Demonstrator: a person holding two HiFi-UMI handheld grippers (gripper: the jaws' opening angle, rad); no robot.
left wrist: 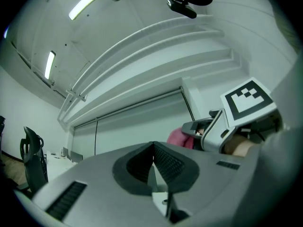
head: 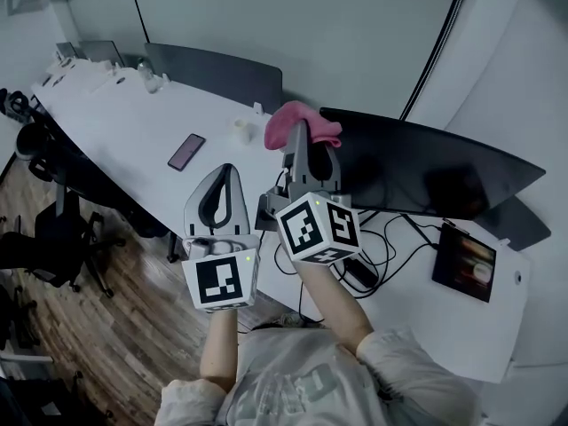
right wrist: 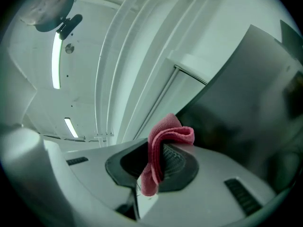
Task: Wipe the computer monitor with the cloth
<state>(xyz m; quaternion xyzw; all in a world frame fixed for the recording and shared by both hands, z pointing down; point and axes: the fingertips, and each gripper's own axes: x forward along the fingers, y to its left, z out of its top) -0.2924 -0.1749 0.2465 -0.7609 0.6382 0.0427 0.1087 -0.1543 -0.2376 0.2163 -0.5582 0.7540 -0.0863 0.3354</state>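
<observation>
My right gripper [head: 303, 145] has its jaws clamped on the cloth [head: 298, 121] at the monitor [head: 426, 171] corner, perhaps touching it; my left gripper [head: 225, 176] has its jaws closed on nothing

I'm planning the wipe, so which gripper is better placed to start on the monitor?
Right. The right gripper has its jaws shut on the pink cloth, right by the monitor at its left end. The left gripper is shut on nothing and sits off to the screen's side.
</observation>
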